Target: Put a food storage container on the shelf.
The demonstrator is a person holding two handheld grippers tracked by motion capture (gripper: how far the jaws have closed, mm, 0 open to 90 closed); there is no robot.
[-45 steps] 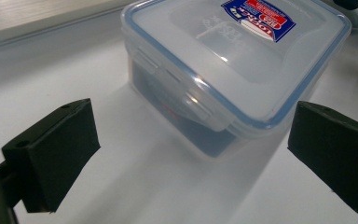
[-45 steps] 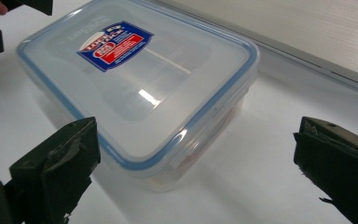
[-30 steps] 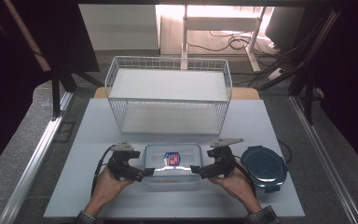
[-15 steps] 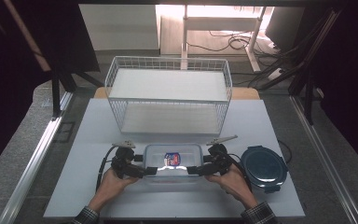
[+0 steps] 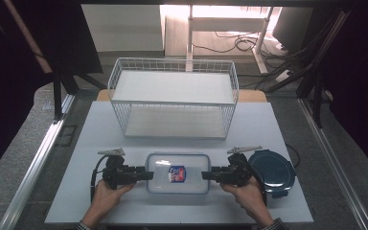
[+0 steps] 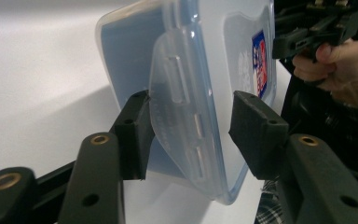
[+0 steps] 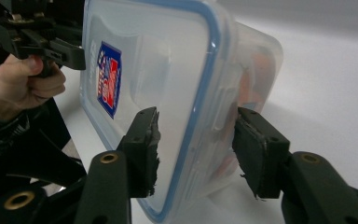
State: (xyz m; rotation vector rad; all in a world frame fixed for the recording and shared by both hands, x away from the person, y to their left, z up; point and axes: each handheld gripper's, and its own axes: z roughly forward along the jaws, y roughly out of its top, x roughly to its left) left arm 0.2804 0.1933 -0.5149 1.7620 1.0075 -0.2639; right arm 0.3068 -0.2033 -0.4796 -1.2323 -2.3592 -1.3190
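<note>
A clear rectangular food container [image 5: 177,172] with a blue-sealed lid and a red and blue sticker lies flat near the table's front edge. My left gripper [image 5: 146,175] is at its left end and my right gripper [image 5: 206,175] at its right end. In the left gripper view the left gripper [image 6: 193,135] stands open, its jaws either side of the container's [image 6: 214,70] end clip. In the right gripper view the right gripper [image 7: 198,149] is also open, its jaws astride the container's [image 7: 158,70] lid rim and end wall.
A white wire basket [image 5: 172,98] stands across the back of the table. A dark blue round lidded container [image 5: 272,170] sits just right of my right hand. The white table top [image 5: 100,129] ends close in front of the hands.
Both grippers have stayed at the container's two ends and have shifted slightly towards the front edge. The container also sits slightly nearer the front edge than a second ago.
</note>
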